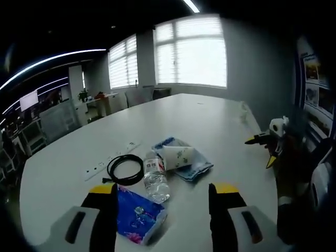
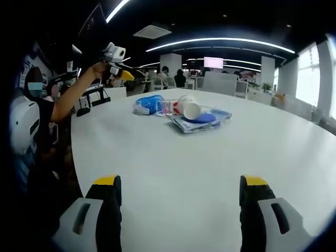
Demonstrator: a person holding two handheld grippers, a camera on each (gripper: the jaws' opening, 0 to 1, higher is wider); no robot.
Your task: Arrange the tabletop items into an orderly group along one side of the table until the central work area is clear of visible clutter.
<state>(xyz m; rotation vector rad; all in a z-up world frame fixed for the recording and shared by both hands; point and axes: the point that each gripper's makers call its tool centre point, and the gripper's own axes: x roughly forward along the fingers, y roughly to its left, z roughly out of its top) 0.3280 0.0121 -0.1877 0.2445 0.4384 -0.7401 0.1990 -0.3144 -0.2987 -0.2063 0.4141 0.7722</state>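
- Your left gripper (image 1: 163, 210) hangs spread and empty above the table (image 1: 220, 131), jaws well apart, with nothing between them but tabletop and the corner of a blue packet (image 1: 136, 214).
- That blue packet lies just ahead of the left jaw, partly behind it; the water bottle (image 1: 155, 178) lies on its side just beyond, between the two jaws' lines.
- Farther ahead sit a tipped paper cup (image 1: 178, 156) on a blue-edged flat pouch (image 1: 195, 168); to the left of the bottle, a black cable coil (image 1: 125, 169) rests against a white power strip (image 1: 113, 159).
- Your right gripper (image 2: 178, 202) is also spread and holds nothing. The cluster lies well ahead of it: the cup (image 2: 190, 109), the pouch (image 2: 207, 119) and the blue packet (image 2: 148, 104), with bare table between.
- My reading: no item is gripped yet, so you are at the approach, choosing the first piece.
- The next move probably calls for lowering the left gripper onto the packet or bottle, the nearest things, and closing squarely across it.
- The bottle may roll; take it across its body.
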